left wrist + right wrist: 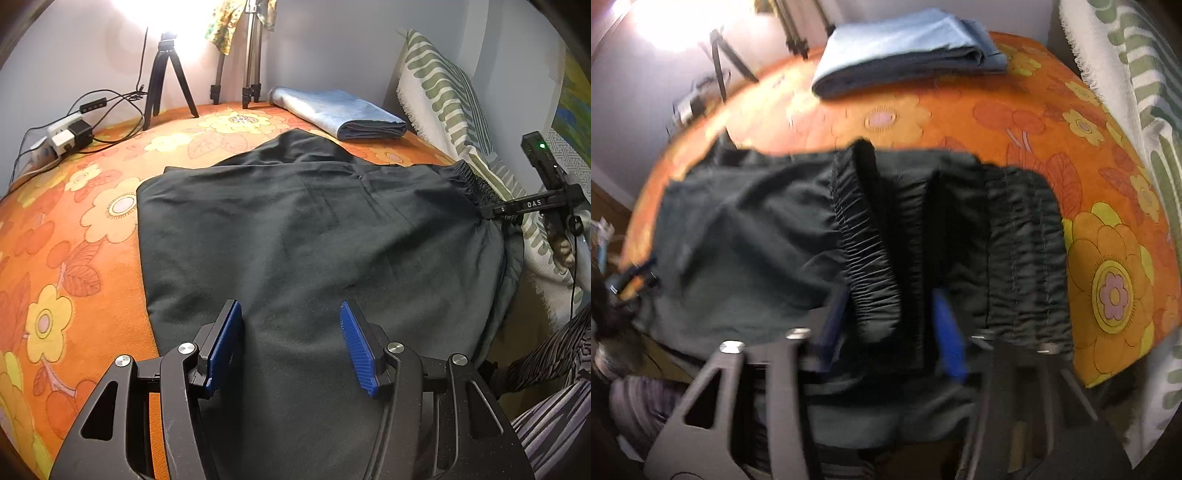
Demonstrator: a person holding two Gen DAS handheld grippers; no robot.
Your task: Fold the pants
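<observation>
**Soft dark pants, waistband in the right gripper's jaws**

The right gripper (pixel 890 328) points steeply down at the bed's near edge, and a gathered fold of the elastic waistband (pixel 868 258) stands up between its blue pads (pixel 947 332). The picture is smeared, so I cannot tell whether the pads press on the cloth or merely flank it. The left gripper (pixel 291 343) hovers above the near part of the pants (pixel 295 229) with its jaws spread and nothing between them; its blue pads (pixel 358 350) stand clear of the fabric.

The pants lie across the middle of the bed (pixel 74 258), over the orange flowered cover, with the waistband toward the right-hand edge by the striped cushion (pixel 443 96). A folded blue cloth (pixel 340 110) sits near the far edge, well apart from them; tripods (pixel 166 85) and a power strip (pixel 62 136) stand at the far left corner.

The cloth looks thin, light and limp. It drapes flat, shows soft creases, and would likely sag and slide if lifted by one point. The ruched waistband is the thickest, firmest part, so it seems the safest place to pinch. A second hold at the same band, or at a leg hem, would likely keep the layers aligned. A bite on the smooth middle panel would probably catch only the top layer. The fabric may also slip against the ribbed pads unless they take in a full fold.
</observation>
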